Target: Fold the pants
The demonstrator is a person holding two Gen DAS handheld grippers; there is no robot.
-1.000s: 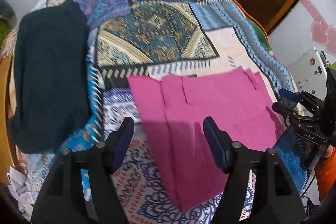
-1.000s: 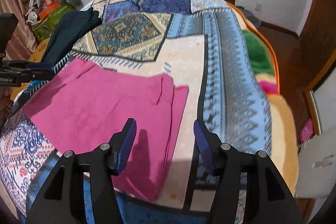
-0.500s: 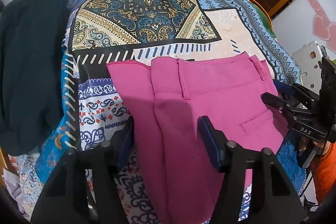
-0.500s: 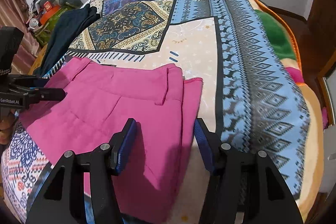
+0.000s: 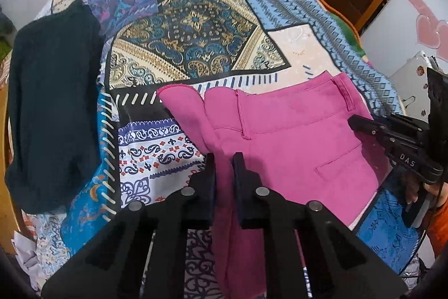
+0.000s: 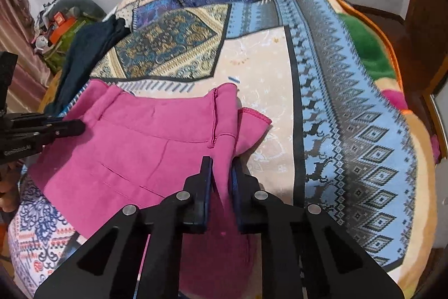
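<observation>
The pink pants (image 5: pixel 294 136) lay folded on the patterned bedspread (image 5: pixel 196 41) of the bed. The left tool (image 5: pixel 224 159) had just closed, pinching one side edge of the fabric; the right tool (image 6: pixel 221 161) had likewise just closed, pinching the opposite edge. A dark garment (image 5: pixel 53 102) lay well apart.

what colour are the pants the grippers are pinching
Magenta pink, plain with no pattern. The pants show best in the left wrist view, spread on the patterned bedspread.
</observation>
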